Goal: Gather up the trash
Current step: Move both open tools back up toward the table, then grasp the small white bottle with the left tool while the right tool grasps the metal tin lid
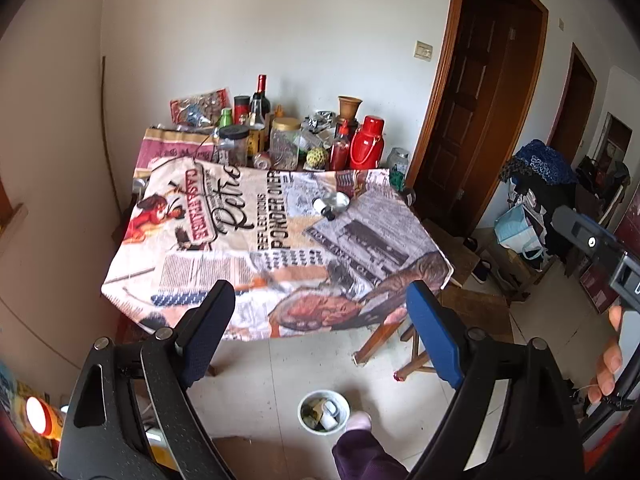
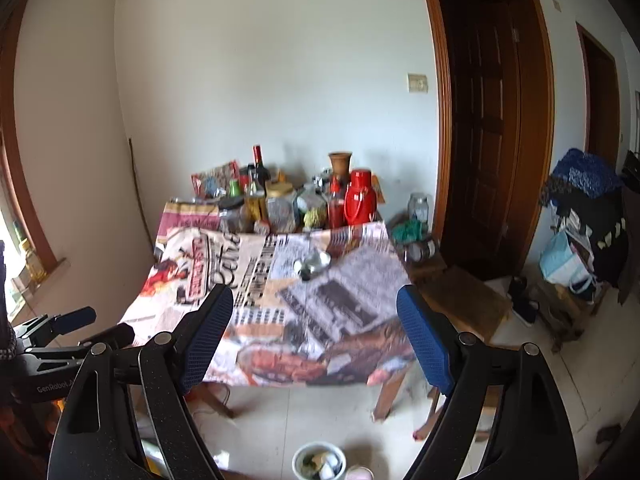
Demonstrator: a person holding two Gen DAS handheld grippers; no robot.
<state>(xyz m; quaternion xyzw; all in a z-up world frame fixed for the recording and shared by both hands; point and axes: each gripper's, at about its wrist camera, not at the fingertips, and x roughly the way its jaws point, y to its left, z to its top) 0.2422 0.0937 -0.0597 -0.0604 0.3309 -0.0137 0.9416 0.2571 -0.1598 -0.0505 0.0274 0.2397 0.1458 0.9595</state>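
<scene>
A white bin stands on the tiled floor in front of the table, holding crumpled scraps and small white pieces; it also shows in the right wrist view. On the newspaper-print tablecloth sit a small metal dish and a small white bottle lying beside it; the dish also shows in the right wrist view. My left gripper is open and empty, held above the table's front edge. My right gripper is open and empty, further back from the table.
Jars, bottles, a red thermos and a clay vase crowd the table's back edge. A dark wooden door is at the right. Stools stand by the table's right corner. Bags and clothes pile up at far right.
</scene>
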